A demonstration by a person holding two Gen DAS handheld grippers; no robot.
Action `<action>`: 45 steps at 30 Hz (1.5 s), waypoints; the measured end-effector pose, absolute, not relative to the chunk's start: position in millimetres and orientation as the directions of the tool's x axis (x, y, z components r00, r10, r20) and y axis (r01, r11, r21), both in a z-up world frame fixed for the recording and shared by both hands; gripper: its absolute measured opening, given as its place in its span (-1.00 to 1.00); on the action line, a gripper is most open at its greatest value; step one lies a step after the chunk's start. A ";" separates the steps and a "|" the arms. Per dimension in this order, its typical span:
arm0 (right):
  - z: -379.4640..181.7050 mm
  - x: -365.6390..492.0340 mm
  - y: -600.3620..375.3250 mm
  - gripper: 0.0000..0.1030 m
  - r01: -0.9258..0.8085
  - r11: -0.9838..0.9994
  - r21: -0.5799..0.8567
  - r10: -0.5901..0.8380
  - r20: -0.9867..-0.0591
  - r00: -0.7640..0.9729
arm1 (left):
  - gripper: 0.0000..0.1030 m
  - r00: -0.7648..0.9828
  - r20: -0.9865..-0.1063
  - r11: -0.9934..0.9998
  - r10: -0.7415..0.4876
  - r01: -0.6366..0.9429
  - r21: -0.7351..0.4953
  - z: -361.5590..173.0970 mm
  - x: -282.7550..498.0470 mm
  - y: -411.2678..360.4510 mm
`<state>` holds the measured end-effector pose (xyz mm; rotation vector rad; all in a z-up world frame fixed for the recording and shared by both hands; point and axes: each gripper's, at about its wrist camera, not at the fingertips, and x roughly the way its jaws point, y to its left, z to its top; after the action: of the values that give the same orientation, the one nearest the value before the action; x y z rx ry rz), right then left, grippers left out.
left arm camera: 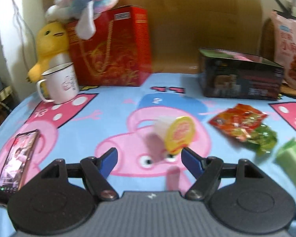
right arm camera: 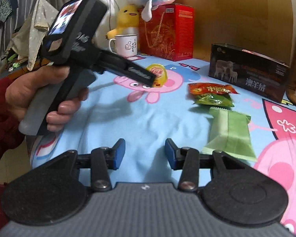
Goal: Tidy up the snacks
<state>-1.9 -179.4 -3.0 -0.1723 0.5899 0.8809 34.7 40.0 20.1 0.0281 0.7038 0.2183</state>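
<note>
Dark box (right arm camera: 248,73), 1 o'clock in right-wrist view, reads "澳羊绒"; what it holds cannot be told. White mug (right arm camera: 126,44) bears a thumbs-up drawing. Jelly cup (left arm camera: 175,136) lies on its side, yellow lid print unreadable, just ahead of the left gripper (left arm camera: 149,155); fingers spread, nothing pinched. Red packet (right arm camera: 211,88), green packet (right arm camera: 215,99) and pale green pack (right arm camera: 229,132) lie at 1 o'clock. Right gripper (right arm camera: 145,153) fingers apart, empty, over bare blue sheet (right arm camera: 144,122).

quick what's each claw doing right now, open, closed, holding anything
Left claw: open, empty, pointed at the yellow-lidded jelly cup lying just ahead.
Right claw: open, nothing between the pads, over bare bedsheet beside the pale green packet.
</note>
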 end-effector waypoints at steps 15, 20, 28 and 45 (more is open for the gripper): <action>-7.9 45.7 -223.6 0.38 -0.552 0.817 0.165 0.537 -0.565 0.626 | 0.42 0.739 -0.648 0.978 0.185 -0.204 0.046 11.4 41.5 63.7; -8.8 27.2 -180.5 0.26 -0.654 0.752 0.082 0.574 -0.568 0.589 | 0.42 0.735 -0.655 0.980 0.173 -0.196 0.039 9.0 45.1 63.1; -10.5 20.2 -166.6 0.38 -0.725 0.684 0.077 0.630 -0.563 0.534 | 0.45 0.733 -0.669 0.982 -0.125 -0.008 -0.191 18.0 30.2 72.0; -2.7 12.0 -175.1 -0.65 -0.736 0.673 0.068 0.642 -0.546 0.538 | 0.02 0.626 -0.663 0.912 -0.410 0.263 -0.316 16.6 23.1 4.1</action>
<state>12.0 -175.1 -2.7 -0.1785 0.5730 0.8253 23.1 4.1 16.6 -0.1964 0.8069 -0.3887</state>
